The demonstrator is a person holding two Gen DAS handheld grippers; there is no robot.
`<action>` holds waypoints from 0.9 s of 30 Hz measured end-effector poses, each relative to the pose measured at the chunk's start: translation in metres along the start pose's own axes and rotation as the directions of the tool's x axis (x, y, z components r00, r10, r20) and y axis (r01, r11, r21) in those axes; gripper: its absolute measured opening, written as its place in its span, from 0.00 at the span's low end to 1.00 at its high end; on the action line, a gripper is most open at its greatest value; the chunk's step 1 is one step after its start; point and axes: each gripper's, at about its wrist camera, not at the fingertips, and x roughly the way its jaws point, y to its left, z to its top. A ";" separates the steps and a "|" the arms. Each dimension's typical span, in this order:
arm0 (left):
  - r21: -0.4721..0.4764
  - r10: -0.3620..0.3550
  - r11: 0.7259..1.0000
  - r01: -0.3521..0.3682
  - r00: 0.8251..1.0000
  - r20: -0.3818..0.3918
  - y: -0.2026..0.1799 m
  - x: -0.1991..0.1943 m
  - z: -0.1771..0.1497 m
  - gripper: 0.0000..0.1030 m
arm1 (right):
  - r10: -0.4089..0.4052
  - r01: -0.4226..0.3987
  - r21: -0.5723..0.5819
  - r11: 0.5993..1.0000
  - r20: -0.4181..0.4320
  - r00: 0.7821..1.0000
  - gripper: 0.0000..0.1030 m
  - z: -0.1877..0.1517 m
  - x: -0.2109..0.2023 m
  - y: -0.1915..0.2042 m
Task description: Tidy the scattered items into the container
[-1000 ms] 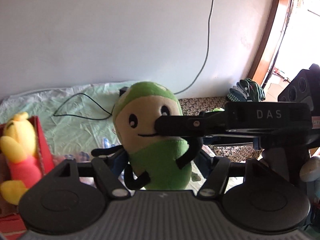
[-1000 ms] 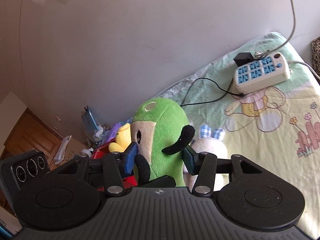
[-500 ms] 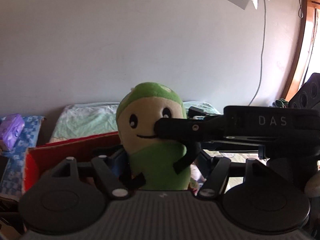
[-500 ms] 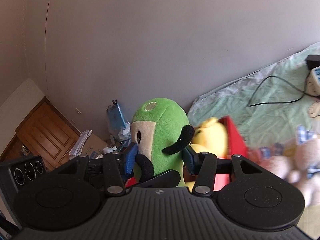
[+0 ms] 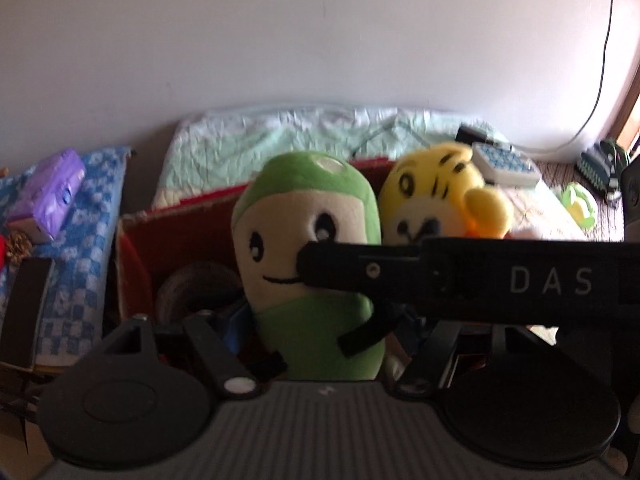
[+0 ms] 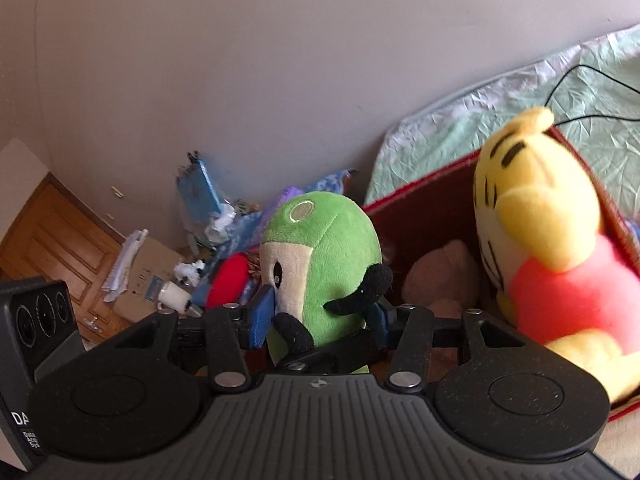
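The red, open-topped fabric container (image 5: 132,236) is the landmark: it sits on a pale green quilted bedspread (image 5: 280,132) and already holds a yellow plush bear in a pink shirt (image 6: 560,264) against its right wall and a brown plush (image 6: 444,276) low inside.

Both claws pinch one soft green-and-cream bean-shaped plush toy (image 5: 308,248), upright over the container's near edge. The left gripper (image 5: 320,320) clamps its lower body; the right gripper (image 6: 320,316) squeezes it front and back, its long black finger crossing the toy's face.

The step in hand appears to be carrying this toy to the container. The next move likely calls for lowering it into the free left half, then spreading both claws.

The bear crowds the right side. A white power strip (image 5: 504,164) lies behind the container, a purple packet (image 5: 48,192) to its left.
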 end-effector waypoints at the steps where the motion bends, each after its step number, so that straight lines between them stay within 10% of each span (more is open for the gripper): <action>1: -0.002 -0.014 1.000 0.014 0.999 -0.033 0.002 0.006 -0.001 0.67 | -0.026 0.026 -0.007 1.000 -0.004 1.000 0.50 0.000 0.003 0.001; 10: 0.028 -0.010 1.000 0.015 0.985 -0.170 0.009 0.036 0.002 0.68 | -0.158 0.153 -0.076 0.985 -0.078 0.984 0.49 0.001 0.031 0.005; 27: 0.128 -0.040 0.990 0.063 0.983 -0.179 0.011 0.034 0.008 0.69 | -0.313 0.264 -0.290 0.920 -0.141 0.939 0.49 0.002 0.060 0.023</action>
